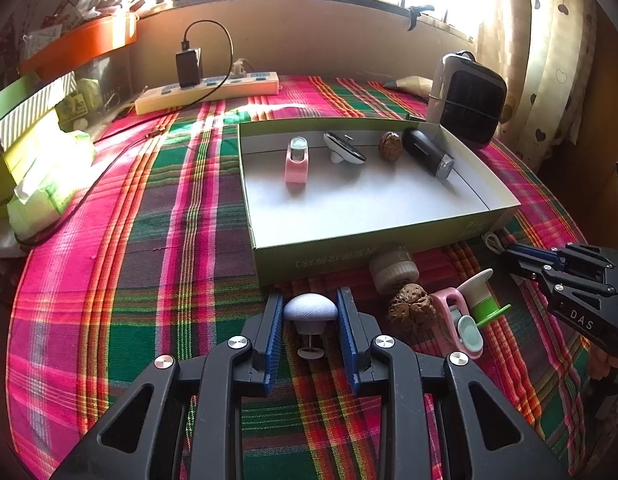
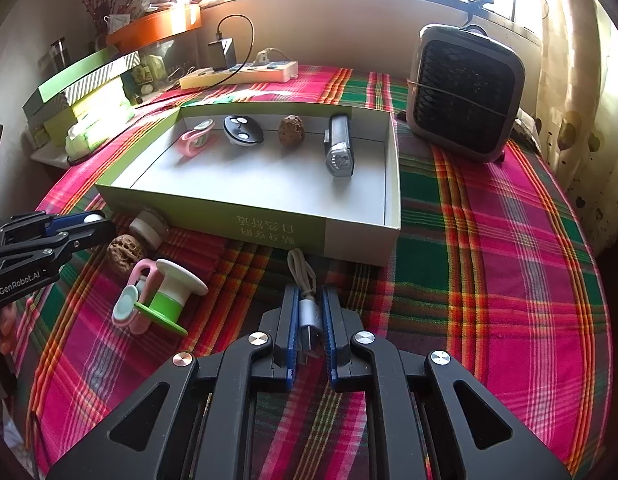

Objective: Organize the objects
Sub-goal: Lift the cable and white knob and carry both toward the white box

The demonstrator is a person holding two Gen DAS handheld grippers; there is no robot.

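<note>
A shallow green-and-white box (image 1: 389, 240) (image 2: 361, 236) holds a pink clip (image 1: 296, 160), a black-and-white remote (image 1: 343, 148), a walnut (image 1: 390, 146) and a black bike light (image 1: 427, 152). My left gripper (image 1: 311, 308) is shut on a white mushroom-shaped knob (image 1: 310, 308) just in front of the box. My right gripper (image 2: 309, 300) is shut on a silver USB plug with a short white cable (image 2: 309, 312). Between them on the cloth lie a walnut (image 1: 411, 308), a small jar (image 1: 393, 268), a pink clip (image 1: 459, 320) and a green-and-white spool (image 1: 483, 300).
A plaid cloth (image 1: 149, 240) covers the table. A black-and-grey fan (image 2: 465, 88) stands at the back right, a power strip with charger (image 1: 207, 90) at the back, stacked boxes and tissue packs (image 1: 33, 160) at the left.
</note>
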